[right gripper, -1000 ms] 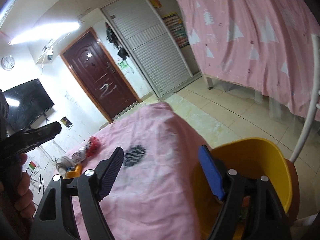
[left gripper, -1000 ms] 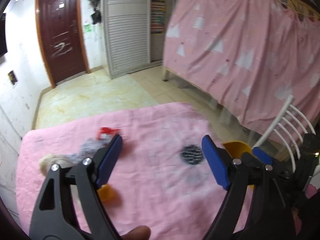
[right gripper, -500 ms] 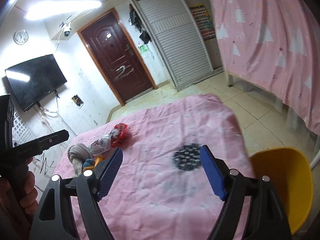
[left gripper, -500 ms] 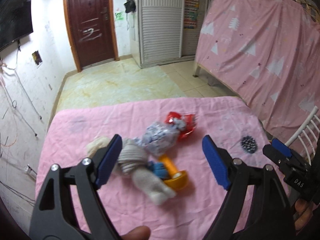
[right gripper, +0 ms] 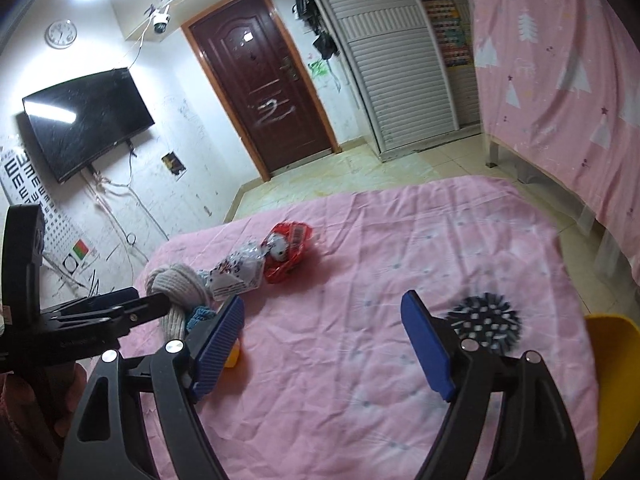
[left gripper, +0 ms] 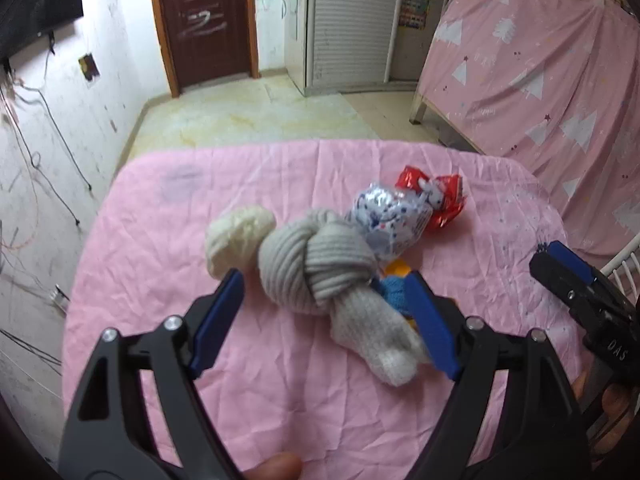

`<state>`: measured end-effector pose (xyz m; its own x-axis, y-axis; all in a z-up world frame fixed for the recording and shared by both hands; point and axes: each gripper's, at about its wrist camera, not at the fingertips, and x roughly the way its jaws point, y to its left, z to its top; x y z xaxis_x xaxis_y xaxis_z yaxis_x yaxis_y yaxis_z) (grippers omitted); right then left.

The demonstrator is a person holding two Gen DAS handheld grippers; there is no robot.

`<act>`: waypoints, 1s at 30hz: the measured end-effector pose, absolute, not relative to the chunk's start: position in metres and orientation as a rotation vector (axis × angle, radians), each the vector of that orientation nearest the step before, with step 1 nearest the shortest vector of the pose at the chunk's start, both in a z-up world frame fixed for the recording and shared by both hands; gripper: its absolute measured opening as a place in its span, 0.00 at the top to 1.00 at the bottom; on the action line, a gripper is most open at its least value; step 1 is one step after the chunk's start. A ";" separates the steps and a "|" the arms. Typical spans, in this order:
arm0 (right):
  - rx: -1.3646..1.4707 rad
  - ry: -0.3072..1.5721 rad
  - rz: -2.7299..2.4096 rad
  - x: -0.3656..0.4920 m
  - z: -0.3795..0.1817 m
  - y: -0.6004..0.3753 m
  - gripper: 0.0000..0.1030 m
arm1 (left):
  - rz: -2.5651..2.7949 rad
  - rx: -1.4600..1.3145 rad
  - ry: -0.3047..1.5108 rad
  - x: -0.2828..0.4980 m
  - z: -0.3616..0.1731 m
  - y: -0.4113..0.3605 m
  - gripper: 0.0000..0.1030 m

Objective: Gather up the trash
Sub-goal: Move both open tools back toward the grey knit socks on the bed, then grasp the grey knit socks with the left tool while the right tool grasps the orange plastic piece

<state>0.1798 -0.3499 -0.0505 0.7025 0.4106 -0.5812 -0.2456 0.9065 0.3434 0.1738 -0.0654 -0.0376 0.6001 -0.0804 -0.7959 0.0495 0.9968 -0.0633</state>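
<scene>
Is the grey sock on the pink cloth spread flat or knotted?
Knotted. The grey sock is twisted into a thick knot at its middle, with the toe end sticking out toward the open left gripper.

You have a dark brown panelled door (right gripper: pixel 262 96) ahead, a black wall-mounted television (right gripper: pixel 86 120) left, a round white clock (right gripper: pixel 61 34) above.

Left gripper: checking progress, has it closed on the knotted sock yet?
No, the left gripper is open, with the knotted sock lying on the pink cloth between its fingers.
</scene>
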 end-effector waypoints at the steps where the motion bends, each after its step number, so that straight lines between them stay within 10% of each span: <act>1: 0.244 0.709 0.375 0.181 -0.052 -0.346 0.28 | -0.079 -0.049 0.938 0.176 -0.042 -0.065 0.24; 7: 0.226 0.724 0.385 0.183 -0.054 -0.336 0.27 | -0.102 -0.088 0.977 0.185 -0.055 -0.067 0.24; 16: 0.195 0.737 0.415 0.180 -0.056 -0.317 0.25 | -0.086 -0.148 0.944 0.181 -0.055 -0.053 0.61; 30: 0.084 0.806 0.537 0.176 -0.059 -0.265 0.25 | -0.094 -0.206 0.843 0.150 -0.021 -0.031 0.62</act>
<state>0.1761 -0.2653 -0.0595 0.5668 0.4875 -0.6641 -0.4254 0.8635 0.2709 0.1505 -0.0309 -0.0210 0.6628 -0.1636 -0.7307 0.0010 0.9760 -0.2176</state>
